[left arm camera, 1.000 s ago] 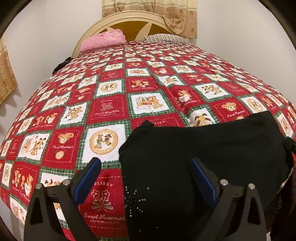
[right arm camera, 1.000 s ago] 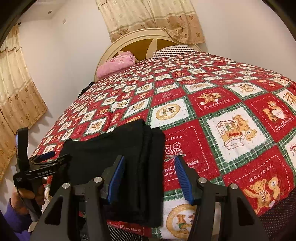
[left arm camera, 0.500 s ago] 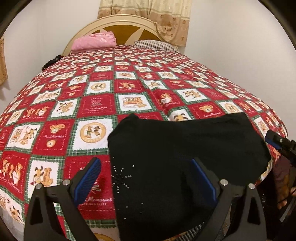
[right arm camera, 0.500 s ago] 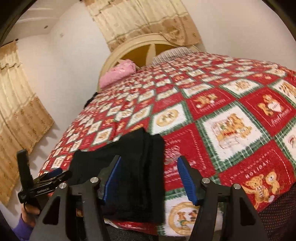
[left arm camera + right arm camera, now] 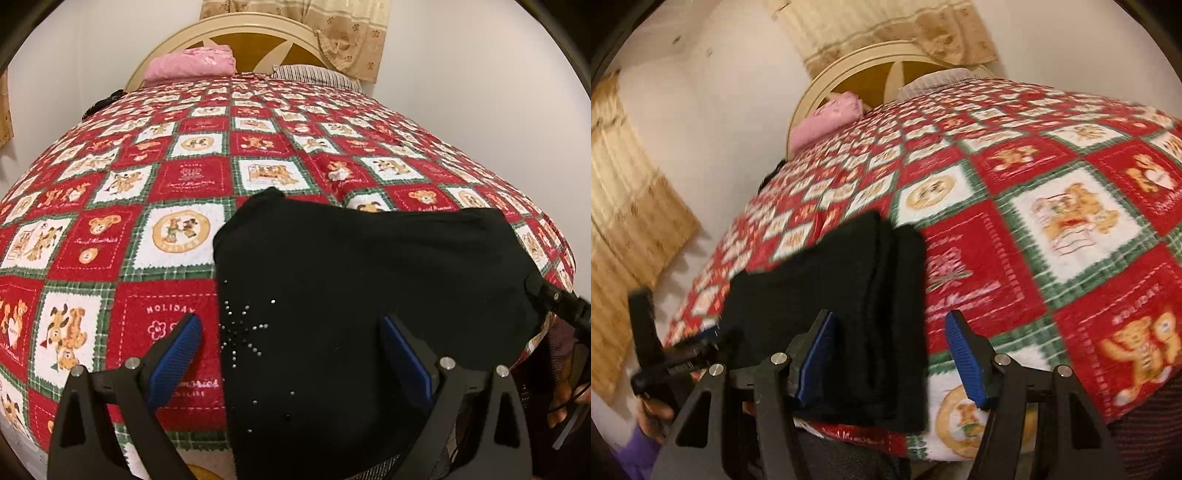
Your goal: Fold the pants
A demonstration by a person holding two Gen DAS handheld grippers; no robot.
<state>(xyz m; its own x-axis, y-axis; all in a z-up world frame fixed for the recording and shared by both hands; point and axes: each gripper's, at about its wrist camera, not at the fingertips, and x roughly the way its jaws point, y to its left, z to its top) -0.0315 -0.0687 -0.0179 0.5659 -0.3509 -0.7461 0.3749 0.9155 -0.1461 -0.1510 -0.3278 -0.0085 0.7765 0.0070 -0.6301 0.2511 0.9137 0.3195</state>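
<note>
Folded black pants (image 5: pixel 369 295) sit at the bed's (image 5: pixel 184 177) near edge, around 6 o'clock, with both claws, left (image 5: pixel 291 354) and right (image 5: pixel 890 354), spread wide above them, gripping nothing.

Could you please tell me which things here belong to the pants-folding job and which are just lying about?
Part of the job:
black pants
left gripper
right gripper
bedspread, the work surface

Lying about:
pink pillow
striped pillow
curtain
</note>
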